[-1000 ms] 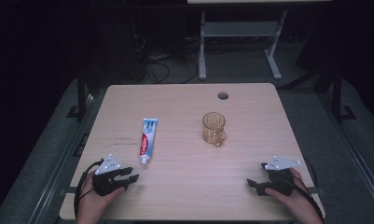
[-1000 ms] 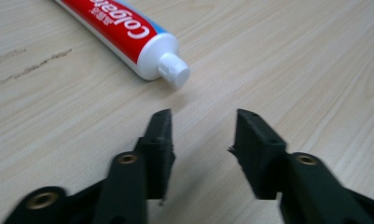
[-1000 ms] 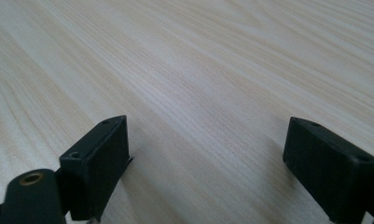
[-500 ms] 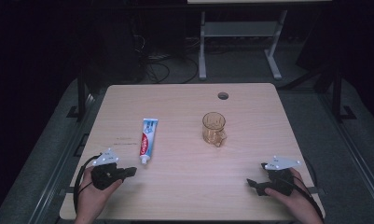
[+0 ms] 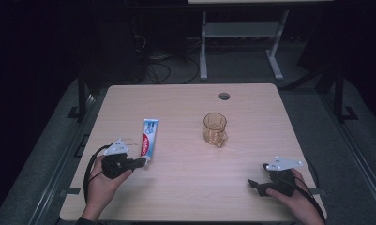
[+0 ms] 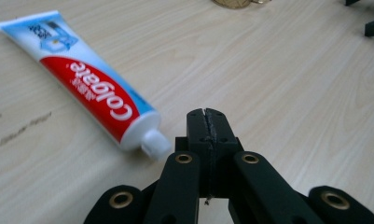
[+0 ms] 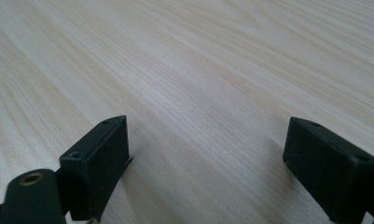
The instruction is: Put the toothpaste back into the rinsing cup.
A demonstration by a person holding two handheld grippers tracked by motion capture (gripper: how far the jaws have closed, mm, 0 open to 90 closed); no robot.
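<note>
From above, the left claw (image 5: 139, 162) sits low on the worktop (image 5: 251, 136), its tips right at the cap end of the toothpaste tube (image 5: 148, 137), which lies flat left of centre with its cap toward the person. An amber glass mug (image 5: 215, 129) stands upright well to the right of the tube. The right claw (image 5: 254, 183) rests near the front right corner, far from both.

Along the left claw (image 6: 207, 122), the jaws are pressed together with nothing between them, and the tube (image 6: 89, 88) lies just to their left, its white cap (image 6: 155, 144) almost alongside the tips; whether they touch I cannot tell.

Along the right claw (image 7: 205, 154), the jaws are spread wide over bare wood.

This looks to me like the approach to picking up the tube. The next move would call for parting the left jaws, shifting sideways over the tube's neck, and closing there.
</note>
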